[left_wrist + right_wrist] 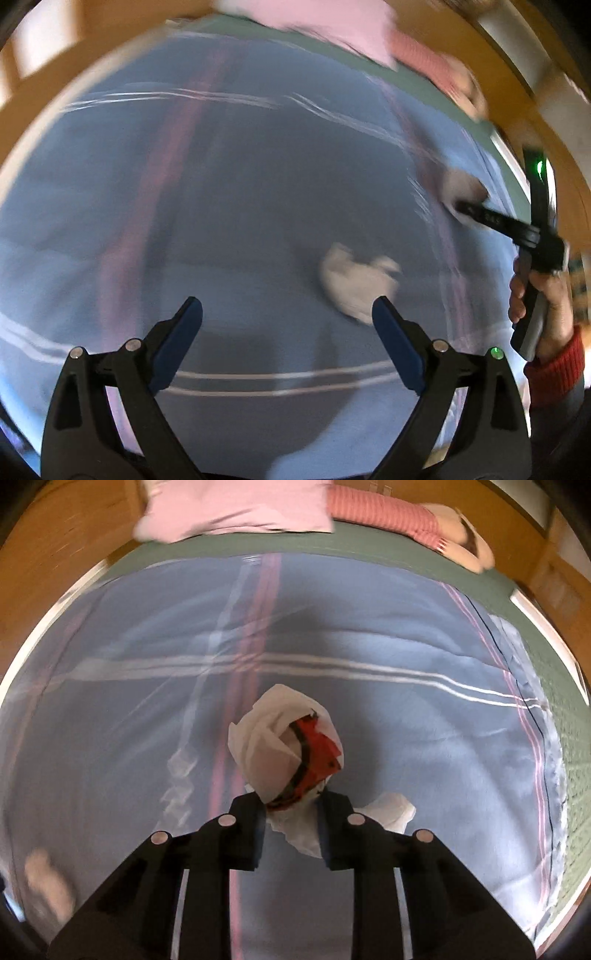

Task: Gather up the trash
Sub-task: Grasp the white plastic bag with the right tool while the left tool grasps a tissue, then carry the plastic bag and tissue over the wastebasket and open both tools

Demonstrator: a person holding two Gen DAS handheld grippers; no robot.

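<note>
My right gripper [291,803] is shut on a crumpled white paper wad with a red and black print [291,746], which sticks out beyond the fingers over a blue striped blanket [406,664]. A loose crumpled white tissue [395,810] lies on the blanket just behind the right finger. In the left wrist view my left gripper [287,306] stands open above the blanket [221,221] with nothing between its fingers. The loose tissue [358,284] lies close to its right finger. Far right, the right gripper [463,206] is seen with the wad [461,184] at its tip.
A pink pillow [236,509] and a pink-striped cloth item [388,513] lie at the bed's far end on a green sheet [554,686]. A wooden surround [55,554] rings the bed. A hand with a red cuff [535,295] holds the right gripper. A pale blurred thing [48,882] lies lower left.
</note>
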